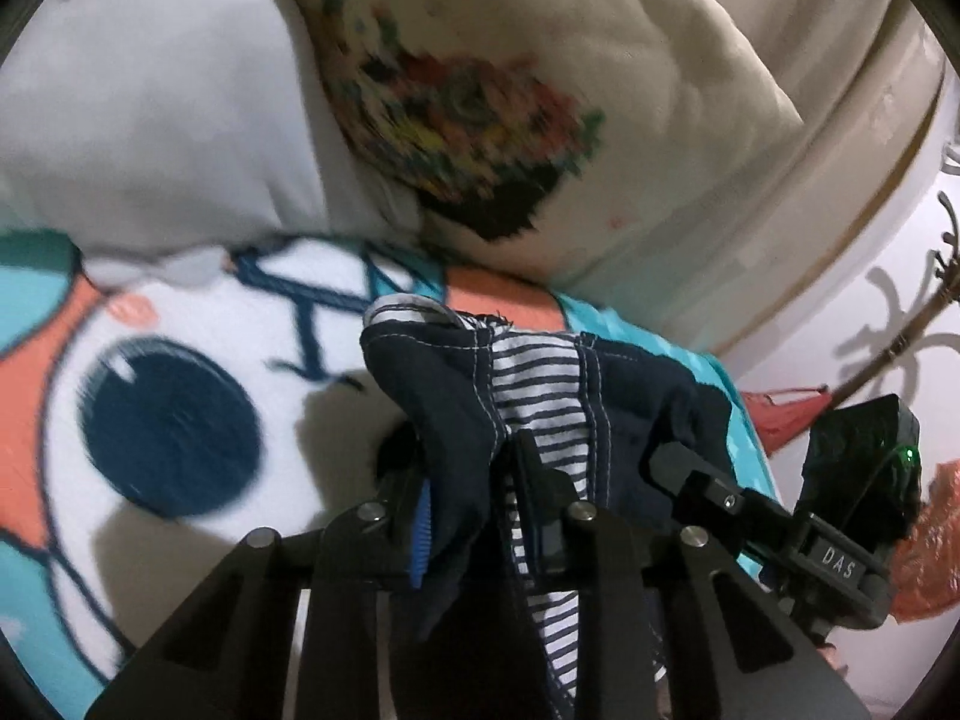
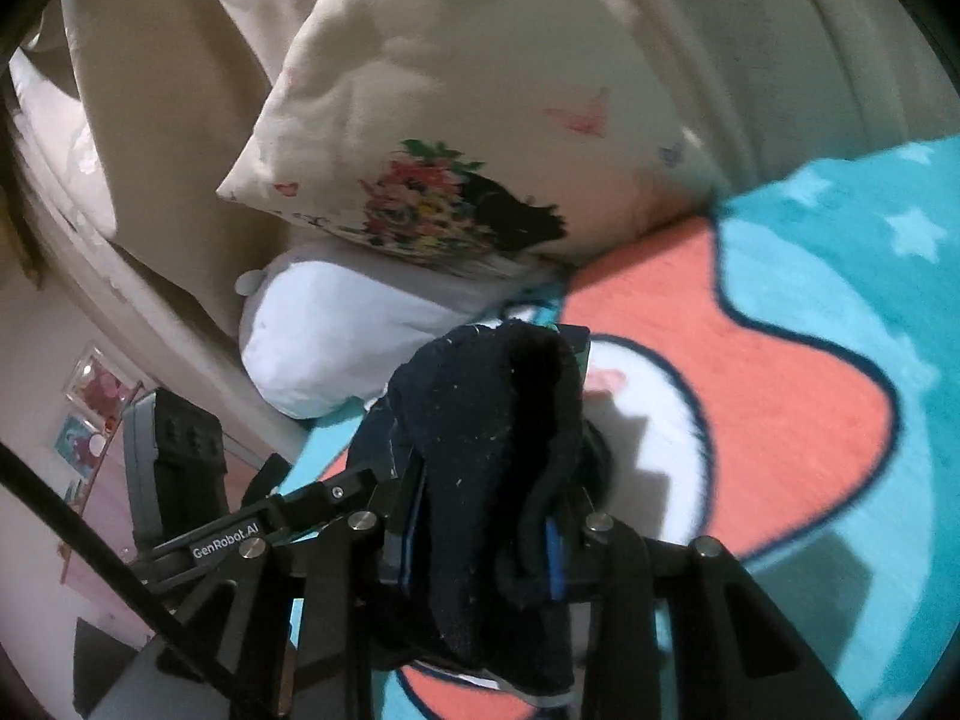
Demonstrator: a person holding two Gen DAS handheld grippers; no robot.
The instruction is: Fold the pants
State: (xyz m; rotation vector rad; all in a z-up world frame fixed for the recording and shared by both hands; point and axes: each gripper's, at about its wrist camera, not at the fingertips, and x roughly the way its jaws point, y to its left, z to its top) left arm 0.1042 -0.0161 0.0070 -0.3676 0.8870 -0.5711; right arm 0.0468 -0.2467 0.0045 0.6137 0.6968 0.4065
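Dark navy pants [image 1: 444,384] with a blue-and-white striped lining stand bunched up over the bed. In the left wrist view my left gripper [image 1: 468,462] is shut on a fold of them, white stitching and lining showing between its fingers. The right wrist view shows my right gripper [image 2: 486,498] shut on a thick wad of the same pants [image 2: 480,420], which drapes over both fingers and hides their tips. Both ends of the cloth are held a little above the blanket [image 2: 780,396].
A teal, orange and white cartoon blanket [image 1: 180,396] covers the bed. A floral pillow [image 2: 456,138] leans on a white pillow [image 2: 336,324] against the beige headboard [image 2: 750,30]. Red items [image 1: 786,414] lie beside the bed. A black object [image 2: 180,450] stands at the bed's edge.
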